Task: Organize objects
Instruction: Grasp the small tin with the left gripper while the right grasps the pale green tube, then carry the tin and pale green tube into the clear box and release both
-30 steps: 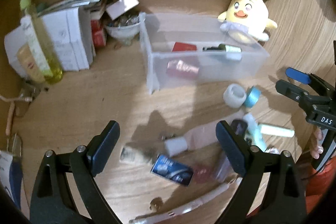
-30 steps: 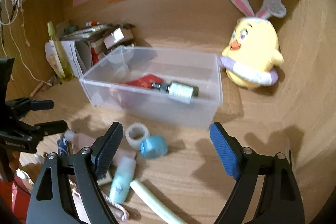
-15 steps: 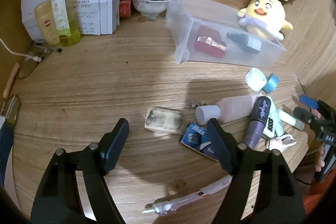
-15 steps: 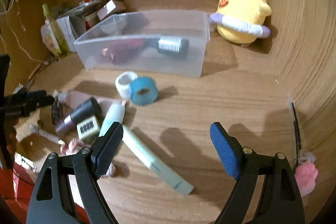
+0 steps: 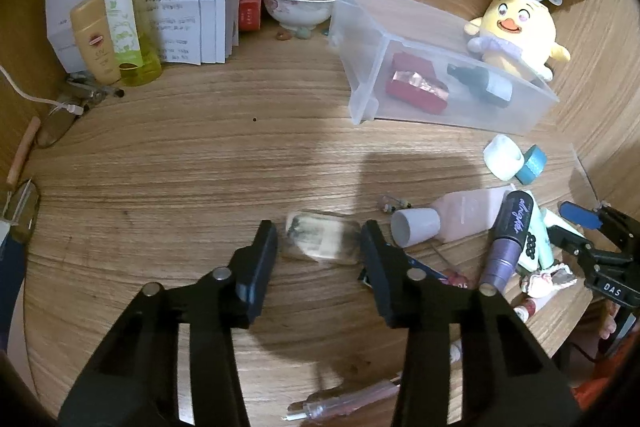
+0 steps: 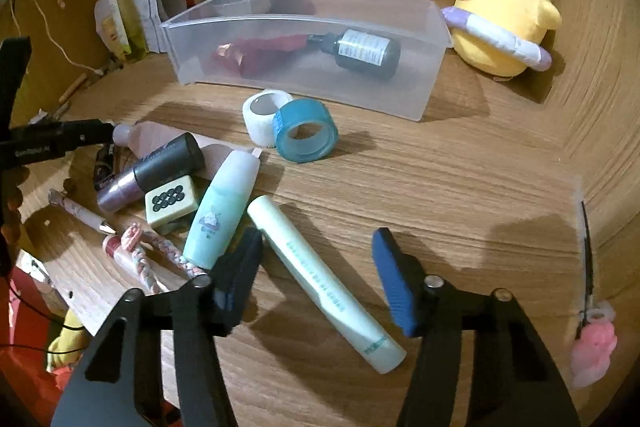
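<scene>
My left gripper (image 5: 318, 251) is low over the wooden table, jaws closing around a small clear block (image 5: 320, 241) that lies between the pads; a thin gap still shows on its left side. My right gripper (image 6: 318, 263) is also closing, astride a pale green tube (image 6: 320, 283) that lies diagonally on the table, with space on both sides. A clear plastic bin (image 6: 424, 39) behind holds a red box (image 5: 416, 87) and a dark bottle (image 6: 364, 49). In the left wrist view the right gripper (image 5: 576, 231) shows at the right edge.
Between the grippers lie a pink bottle (image 5: 464, 213), a purple tube (image 5: 508, 239), a mahjong tile (image 6: 172, 201), a mint bottle (image 6: 224, 207), and white (image 6: 262, 115) and blue tape rolls (image 6: 306, 135). A yellow plush chick (image 6: 504, 15) sits by the bin. Boxes, bottles and a bowl crowd the back left.
Both grippers have sunk toward the table and tipped downward. Their jaws have narrowed, the left one around the clear block and the right one around the green tube.
</scene>
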A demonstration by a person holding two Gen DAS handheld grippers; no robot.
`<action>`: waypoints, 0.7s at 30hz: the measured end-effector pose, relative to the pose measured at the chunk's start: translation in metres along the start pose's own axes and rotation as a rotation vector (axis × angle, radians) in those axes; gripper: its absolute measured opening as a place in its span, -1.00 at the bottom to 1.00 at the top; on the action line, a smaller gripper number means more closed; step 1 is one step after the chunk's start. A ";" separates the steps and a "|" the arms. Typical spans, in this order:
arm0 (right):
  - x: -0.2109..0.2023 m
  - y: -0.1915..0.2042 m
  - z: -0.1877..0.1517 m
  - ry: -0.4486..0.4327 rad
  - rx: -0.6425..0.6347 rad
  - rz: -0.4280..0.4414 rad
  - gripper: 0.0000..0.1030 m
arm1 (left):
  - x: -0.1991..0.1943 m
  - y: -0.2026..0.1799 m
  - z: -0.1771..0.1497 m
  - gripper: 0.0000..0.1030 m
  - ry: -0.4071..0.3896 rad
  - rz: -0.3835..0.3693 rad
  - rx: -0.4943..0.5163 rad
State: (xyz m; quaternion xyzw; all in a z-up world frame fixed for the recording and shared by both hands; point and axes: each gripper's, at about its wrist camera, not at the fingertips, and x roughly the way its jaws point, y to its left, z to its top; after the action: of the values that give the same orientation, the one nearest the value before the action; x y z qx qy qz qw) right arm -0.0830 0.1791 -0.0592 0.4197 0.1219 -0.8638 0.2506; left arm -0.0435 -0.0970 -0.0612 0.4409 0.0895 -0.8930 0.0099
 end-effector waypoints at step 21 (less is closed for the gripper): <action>-0.023 -0.032 0.017 -0.130 0.118 -0.033 -0.72 | -0.021 -0.016 0.024 -0.23 -0.107 -0.063 -0.036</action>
State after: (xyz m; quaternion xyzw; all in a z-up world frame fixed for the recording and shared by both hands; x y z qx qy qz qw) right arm -0.0993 0.2065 -0.0308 0.3745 0.0614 -0.8990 0.2185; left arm -0.0512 -0.0870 -0.0282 0.3894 0.1189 -0.9133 -0.0055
